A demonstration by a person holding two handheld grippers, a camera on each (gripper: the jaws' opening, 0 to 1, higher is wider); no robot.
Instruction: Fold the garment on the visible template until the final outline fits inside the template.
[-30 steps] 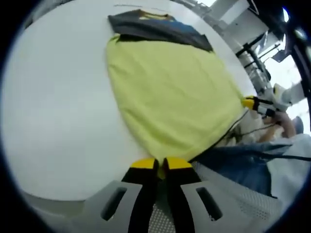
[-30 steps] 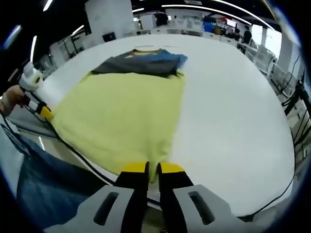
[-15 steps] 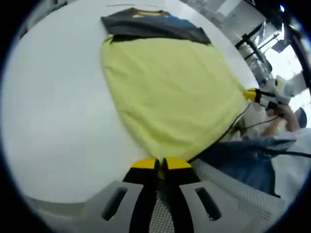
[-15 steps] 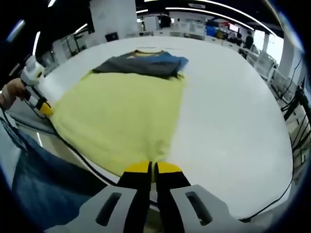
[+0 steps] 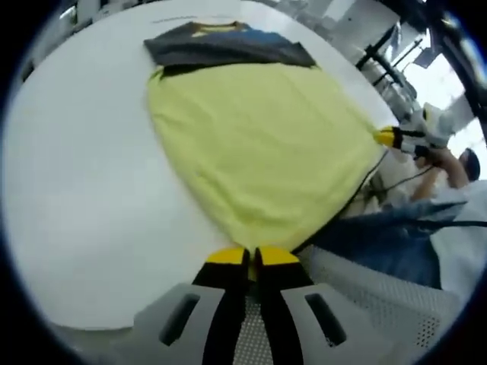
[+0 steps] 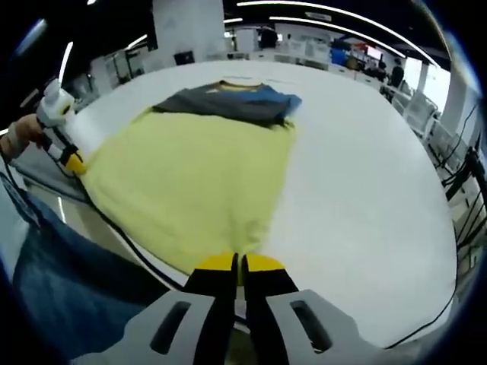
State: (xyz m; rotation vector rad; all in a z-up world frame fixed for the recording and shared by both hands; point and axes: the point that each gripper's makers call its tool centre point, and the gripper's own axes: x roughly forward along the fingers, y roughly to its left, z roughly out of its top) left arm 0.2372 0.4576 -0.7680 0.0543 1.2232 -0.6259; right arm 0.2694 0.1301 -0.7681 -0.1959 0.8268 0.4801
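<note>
Garment [image 5: 262, 144], yellow, is seen spread flat on the white table [image 5: 84, 175], its near hem drawn to the table's near edge and its far end reaching toward the middle of the table, where a darker folded pile [image 5: 228, 47] of grey and blue cloth is laid across it. The left gripper [image 5: 251, 257] is shown closed on one near corner of the hem, jaws pressed together with yellow cloth between the tips; the right gripper [image 6: 237, 264] is closed in the same way on the other near corner. In the right gripper view the left gripper [image 6: 70, 161] is seen at the opposite corner of the hem, so the hem is stretched between the two along the near edge.

The garment's long axis is judged to run straight away from both sets of fingers, from the near edge toward the dark pile, and the whole body of cloth lies ahead of the jaws. Neither gripper is nearer to the far end than the other; the coming fold would seem to call for both corners to be lifted together and carried forward along that axis. No template outline can be made out on the table, so how far the fold must go cannot be told. A person's denim-clad legs [image 6: 84, 289] are seen below the near edge
</note>
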